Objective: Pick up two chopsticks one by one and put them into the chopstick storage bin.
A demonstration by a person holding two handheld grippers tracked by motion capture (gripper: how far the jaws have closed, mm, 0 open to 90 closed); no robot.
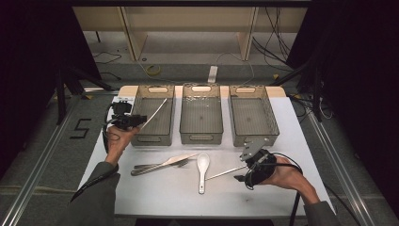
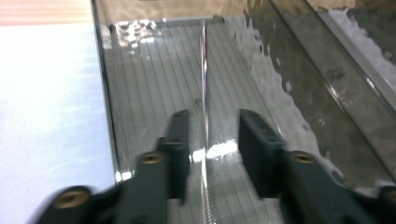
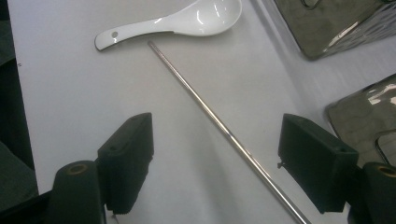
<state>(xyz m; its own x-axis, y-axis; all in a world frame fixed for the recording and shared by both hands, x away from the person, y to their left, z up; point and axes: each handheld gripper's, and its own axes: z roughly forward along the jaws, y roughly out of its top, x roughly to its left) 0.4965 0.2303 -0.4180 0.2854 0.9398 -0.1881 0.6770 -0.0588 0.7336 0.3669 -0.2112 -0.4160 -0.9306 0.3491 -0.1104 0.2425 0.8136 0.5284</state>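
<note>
A metal chopstick (image 2: 203, 70) is seen between the jaws of the left gripper (image 2: 209, 144), over the floor of the left bin (image 1: 141, 115) at the far side of the desk (image 1: 155, 193). Gaps show on both sides of the rod, so the jaws appear parted, and whether it is resting on the bin floor cannot be told. If it is let go while tilted, it may be left leaning on the bin wall or may slide back over the rim.

The right gripper (image 3: 217, 161) is held wide open above a second chopstick (image 3: 219, 126) lying on the desk, with nothing gripped. The rod is thin, smooth and round; if the jaws are closed off-centre or too high, it is likely to be rolled aside or squeezed out. Its far tip lies near the white ceramic spoon (image 3: 187, 21), which could be knocked if the rod is swept sideways.

A knife and a fork (image 1: 162, 165) lie together farther left on the desk, and the middle bin (image 1: 201, 113) and right bin (image 1: 251, 115) appear empty.
</note>
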